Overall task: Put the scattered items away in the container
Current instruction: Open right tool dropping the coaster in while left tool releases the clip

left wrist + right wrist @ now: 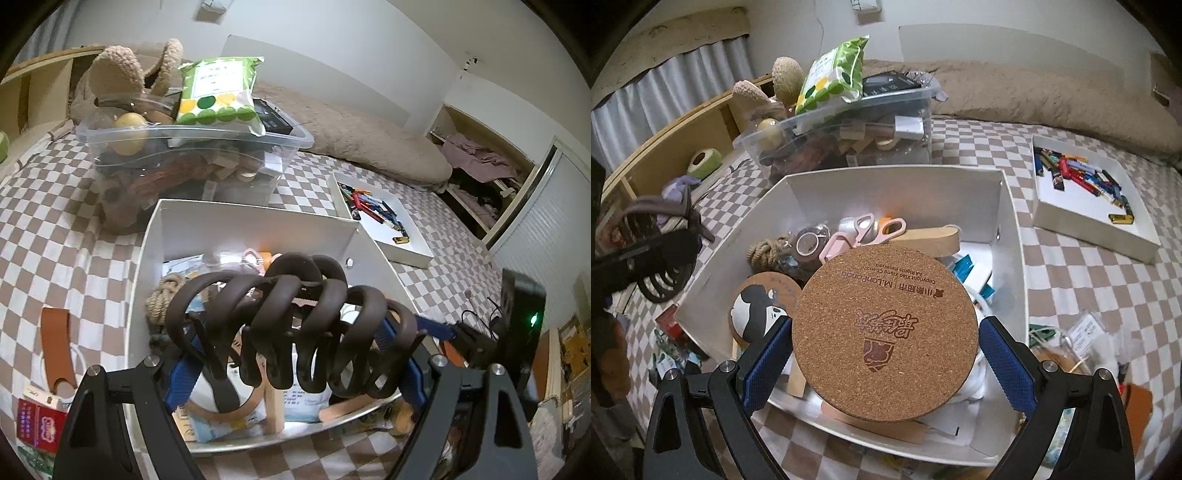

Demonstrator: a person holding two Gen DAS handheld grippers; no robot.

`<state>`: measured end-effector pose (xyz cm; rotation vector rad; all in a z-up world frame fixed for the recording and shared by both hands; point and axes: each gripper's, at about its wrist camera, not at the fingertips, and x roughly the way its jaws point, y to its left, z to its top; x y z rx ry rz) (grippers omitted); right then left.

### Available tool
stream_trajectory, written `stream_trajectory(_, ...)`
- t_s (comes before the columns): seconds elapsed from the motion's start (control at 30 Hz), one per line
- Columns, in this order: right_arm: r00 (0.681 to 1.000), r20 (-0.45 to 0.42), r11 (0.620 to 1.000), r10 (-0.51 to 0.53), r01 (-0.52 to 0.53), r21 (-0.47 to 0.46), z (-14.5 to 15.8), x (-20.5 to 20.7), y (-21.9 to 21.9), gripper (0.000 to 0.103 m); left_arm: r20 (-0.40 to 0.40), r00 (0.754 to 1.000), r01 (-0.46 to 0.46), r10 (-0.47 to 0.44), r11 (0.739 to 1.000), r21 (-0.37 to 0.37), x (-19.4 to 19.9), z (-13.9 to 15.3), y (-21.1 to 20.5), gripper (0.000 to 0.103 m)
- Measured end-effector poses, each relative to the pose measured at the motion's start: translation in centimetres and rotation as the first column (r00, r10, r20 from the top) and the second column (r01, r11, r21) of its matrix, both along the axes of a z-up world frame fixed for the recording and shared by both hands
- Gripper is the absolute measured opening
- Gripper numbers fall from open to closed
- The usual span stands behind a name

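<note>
My left gripper [291,354] is shut on a large dark brown hair claw clip [291,325] and holds it above the near part of the white box [243,225]. My right gripper [886,354] is shut on a round cork coaster [886,332], held flat over the near end of the same white box [886,184]. The box holds a rope knot [764,251], pink scissors [857,232], a tape roll [809,242], a panda coaster [757,314] and wooden pieces. The left gripper and clip also show in the right wrist view [661,258], left of the box.
A clear plastic bin [192,147] full of items with a green packet [218,92] on top stands behind the box. A shallow white tray [1093,206] of lighters lies to the right. A red pack [37,424], a brown leather strip [55,350] and packets [1082,332] lie on the checkered bedcover.
</note>
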<state>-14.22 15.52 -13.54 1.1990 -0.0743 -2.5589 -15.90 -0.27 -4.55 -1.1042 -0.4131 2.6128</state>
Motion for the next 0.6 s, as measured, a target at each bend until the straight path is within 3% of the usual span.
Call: stream_trajectory(0.6,0.998,-0.050,0.999,0.030,-0.032,-0.030,-0.7,1.8,0.3,0.103,0.070,0.997,0.038,-0.043,0.997,0.063,-3.6,-2.7,3.7,0.087)
